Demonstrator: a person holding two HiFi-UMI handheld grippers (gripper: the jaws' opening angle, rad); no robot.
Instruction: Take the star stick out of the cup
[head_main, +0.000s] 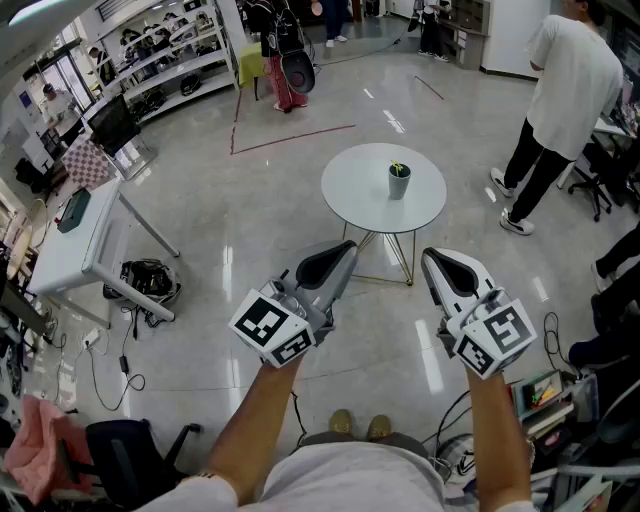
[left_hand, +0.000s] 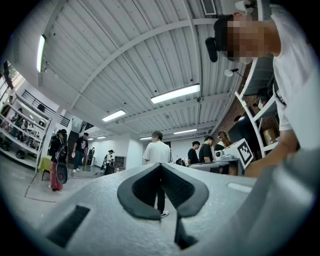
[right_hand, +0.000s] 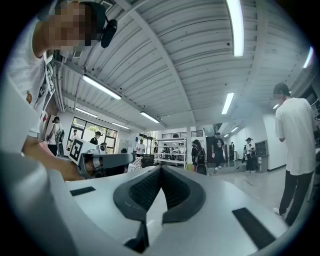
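Near the middle of the round white table (head_main: 345, 200) stands the grey cup (head_main: 399, 184), green star stick (head_main: 398, 167) poking out of its top. Left gripper (head_main: 345, 250) and right gripper (head_main: 432, 258) both have jaws together, nothing between them, held short of the table's near edge.

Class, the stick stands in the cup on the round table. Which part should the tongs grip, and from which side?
Grip the stick by the short end poking above the rim of the cup, coming down from above. The cup wall hides the rest, so a sideways approach would probably knock the cup. The stick's exact lean is too small to tell.
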